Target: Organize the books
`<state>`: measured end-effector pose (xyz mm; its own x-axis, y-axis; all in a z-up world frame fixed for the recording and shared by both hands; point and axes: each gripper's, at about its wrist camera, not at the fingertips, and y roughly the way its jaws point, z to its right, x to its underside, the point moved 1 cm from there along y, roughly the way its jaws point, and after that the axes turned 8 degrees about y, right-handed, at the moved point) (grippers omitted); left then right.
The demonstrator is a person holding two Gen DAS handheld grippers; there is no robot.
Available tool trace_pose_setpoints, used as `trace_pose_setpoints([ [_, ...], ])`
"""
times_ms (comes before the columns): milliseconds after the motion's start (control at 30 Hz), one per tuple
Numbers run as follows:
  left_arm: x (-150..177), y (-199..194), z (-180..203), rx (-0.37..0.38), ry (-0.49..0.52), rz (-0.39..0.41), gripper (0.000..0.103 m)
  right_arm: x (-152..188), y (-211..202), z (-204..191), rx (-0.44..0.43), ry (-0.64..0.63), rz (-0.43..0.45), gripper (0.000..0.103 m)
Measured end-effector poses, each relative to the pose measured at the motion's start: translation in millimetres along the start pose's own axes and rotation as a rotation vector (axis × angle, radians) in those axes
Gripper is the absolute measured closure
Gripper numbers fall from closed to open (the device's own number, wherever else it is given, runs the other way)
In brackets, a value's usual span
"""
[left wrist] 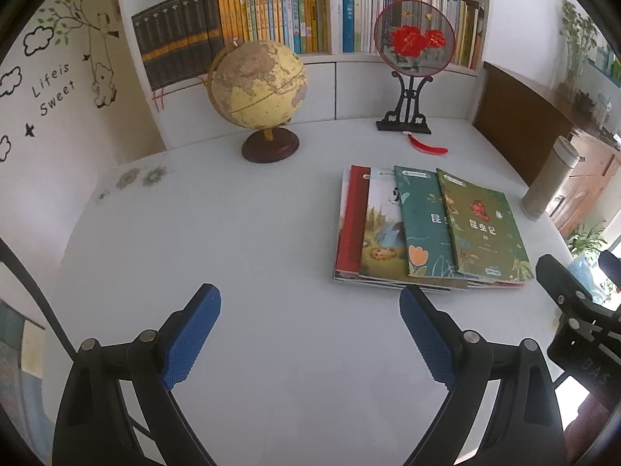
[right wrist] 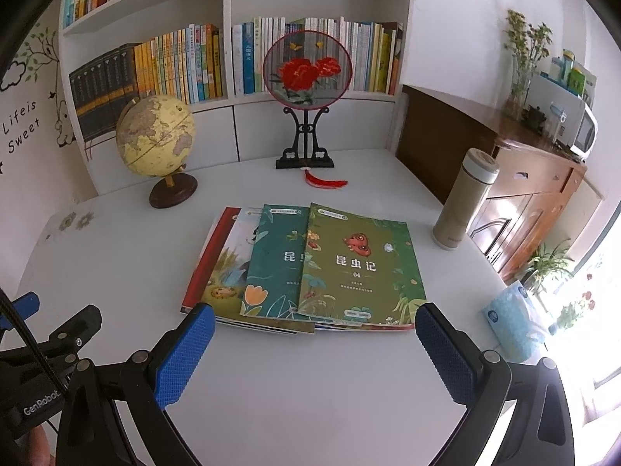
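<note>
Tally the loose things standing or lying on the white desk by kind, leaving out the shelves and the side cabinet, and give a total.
Fanned books: at least 4 covers show; more may lie beneath
Globe: 1
Embroidered fan on stand: 1
Thermos flask: 1
Tissue pack: 1
Total: at least 8

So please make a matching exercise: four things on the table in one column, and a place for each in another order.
Things:
1. globe
2. flask
3. fan on stand
4. green book

Places:
A. on top of the fanned pile
B. right edge of the table, beside the wooden cabinet
C. back left, before the dark volumes
D. back middle, red tassel at its foot

Pairs: 1-C, 2-B, 3-D, 4-A
</note>
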<state>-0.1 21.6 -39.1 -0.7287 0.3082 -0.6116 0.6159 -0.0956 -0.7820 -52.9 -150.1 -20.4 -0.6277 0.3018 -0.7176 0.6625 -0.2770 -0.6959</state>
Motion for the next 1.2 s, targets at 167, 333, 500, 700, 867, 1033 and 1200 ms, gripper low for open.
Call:
trace_pose_setpoints([
  [167, 1.1, -5.4, 5.2, 0.020, -0.023, 0.008, 0.010, -2.0, -1.8, 1.2, 0.008, -0.017, 0.019, 0.000],
  [333, 3.2, -18.1, 12.7, 0.017, -0.021, 0.037, 0.010, -10.6, -4.0, 16.8, 0.022, 0.022, 0.033, 0.000],
  [500, -4.2, -23.7, 9.9, -0.006, -0.025, 0.067, 0.010, -15.5, -4.7, 22.4, 0.030, 0.041, 0.036, 0.000],
  [700, -3.9, -21.1, 8.6, -0.007, -0.021, 0.060, 0.010, -14.7, -3.7, 18.1, 0.020, 0.033, 0.029, 0.000],
  [867, -2.3, -20.5, 9.5, -0.013, -0.015, 0.057, 0.010, -12.8, -3.5, 14.2, 0.018, 0.018, 0.029, 0.000],
  [1033, -1.9, -19.4, 10.0, -0.009, -0.020, 0.052, 0.010, -12.1, -3.5, 13.7, 0.011, 0.015, 0.026, 0.000],
  [1200, -0.7, -17.4, 10.9, 0.002, -0.017, 0.047, 0.010, -11.9, -4.5, 17.0, 0.023, 0.027, 0.032, 0.000],
])
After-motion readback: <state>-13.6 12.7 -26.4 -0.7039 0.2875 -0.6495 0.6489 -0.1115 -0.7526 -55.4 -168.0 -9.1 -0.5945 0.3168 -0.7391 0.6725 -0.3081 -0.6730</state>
